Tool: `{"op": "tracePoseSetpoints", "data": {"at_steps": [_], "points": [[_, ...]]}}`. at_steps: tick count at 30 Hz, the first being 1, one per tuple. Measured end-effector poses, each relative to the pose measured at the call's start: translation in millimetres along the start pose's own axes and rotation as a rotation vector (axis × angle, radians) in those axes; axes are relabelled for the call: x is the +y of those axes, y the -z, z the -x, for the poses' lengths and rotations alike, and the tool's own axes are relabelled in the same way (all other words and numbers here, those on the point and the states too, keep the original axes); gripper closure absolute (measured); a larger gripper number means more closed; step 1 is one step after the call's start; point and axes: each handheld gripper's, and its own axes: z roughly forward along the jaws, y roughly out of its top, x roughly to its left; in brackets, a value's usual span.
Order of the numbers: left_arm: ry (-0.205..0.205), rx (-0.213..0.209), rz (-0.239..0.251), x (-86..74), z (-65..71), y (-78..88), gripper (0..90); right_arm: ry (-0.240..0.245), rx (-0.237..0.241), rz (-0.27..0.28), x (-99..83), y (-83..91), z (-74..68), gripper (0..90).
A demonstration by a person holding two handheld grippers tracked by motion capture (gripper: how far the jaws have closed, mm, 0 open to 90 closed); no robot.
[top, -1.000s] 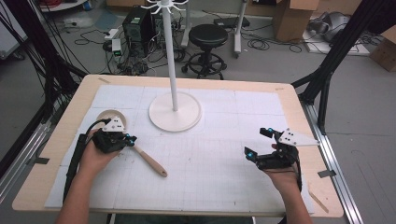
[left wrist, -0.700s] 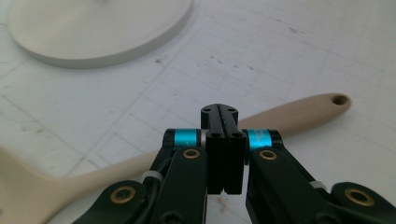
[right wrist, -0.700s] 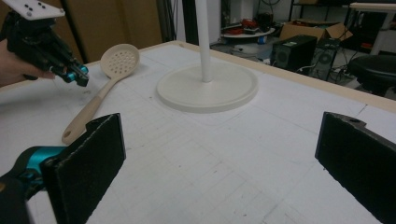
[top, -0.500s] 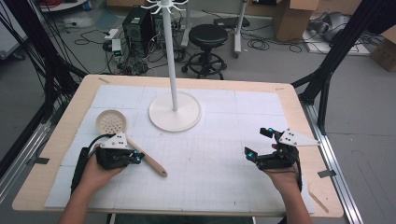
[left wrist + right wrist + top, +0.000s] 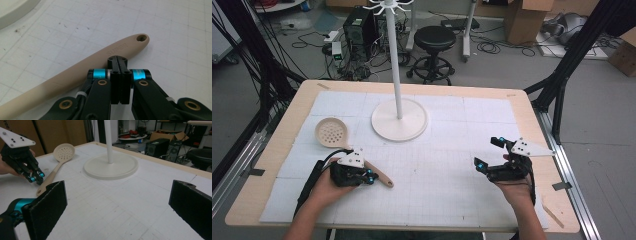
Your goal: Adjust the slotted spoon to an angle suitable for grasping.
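Both claws low, left claw (image 5: pixel 368 177) now withdrawn down skimmer handle (image 5: pixel 377 174), closed

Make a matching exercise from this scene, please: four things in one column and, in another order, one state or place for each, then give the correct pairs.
Things:
1. left gripper
2. right gripper
3. slotted spoon
4. stand base

States or places:
A. jaws wide apart, nothing between them
B. round white disc with a pole that rises from its middle
C. jaws pressed together, just over the spoon's handle
D. lies flat on the white mat, bowl toward the far left

Pairs: 1-C, 2-A, 3-D, 4-B
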Motion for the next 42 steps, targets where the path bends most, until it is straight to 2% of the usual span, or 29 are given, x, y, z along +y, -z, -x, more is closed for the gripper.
{"op": "tracePoseSetpoints", "data": {"at_steps": [2, 4, 10, 17, 20, 21, 22, 27, 31, 39, 42], "points": [[0.0, 0.007, 0.006, 1.5, -0.9, -2.4, 89.7, -0.008, 0.002, -0.006, -0.1, -0.1, -0.4, 0.7], [0.001, 0.038, 0.005, 8.8, -3.5, -9.7, 89.7, -0.001, 0.001, -0.009, -0.2, -0.6, -0.3, 0.7], [0.017, 0.055, 0.011, 18.2, -12.5, -20.5, 89.7, -0.004, 0.001, -0.006, -0.3, 0.0, 0.2, 0.7], [0.021, 0.072, 0.0, 22.9, -14.1, -22.6, 89.7, -0.008, -0.002, -0.008, -1.4, 0.5, 1.6, 0.7], [0.029, 0.088, 0.045, 25.0, -16.4, -13.5, 89.7, -0.008, -0.002, -0.007, -1.4, 0.6, 1.7, 0.7], [0.052, 0.12, 0.073, 25.5, -22.2, -4.2, 89.7, -0.009, -0.002, -0.007, -1.3, 0.9, 1.6, 0.7], [0.052, 0.12, 0.073, 25.5, -22.2, -4.2, 89.7, -0.009, -0.002, -0.007, -1.3, 0.9, 1.6, 0.7], [0.139, 0.228, 0.117, 20.9, -46.2, 17.2, 89.7, -0.007, -0.001, -0.011, -1.6, -0.3, 0.9, 0.7], [0.203, 0.3, 0.087, 15.6, -64.9, 26.2, 89.8, -0.01, 0.001, -0.016, -1.8, -0.6, 0.4, 0.7], [0.285, 0.373, 0.048, 5.0, -85.2, 34.6, 89.9, -0.009, 0.0, -0.019, -2.8, -1.3, 0.9, 0.7], [0.29, 0.382, 0.037, 3.4, -86.2, 35.0, 89.8, -0.007, -0.001, -0.017, -2.7, -1.1, 0.9, 0.7]]}}
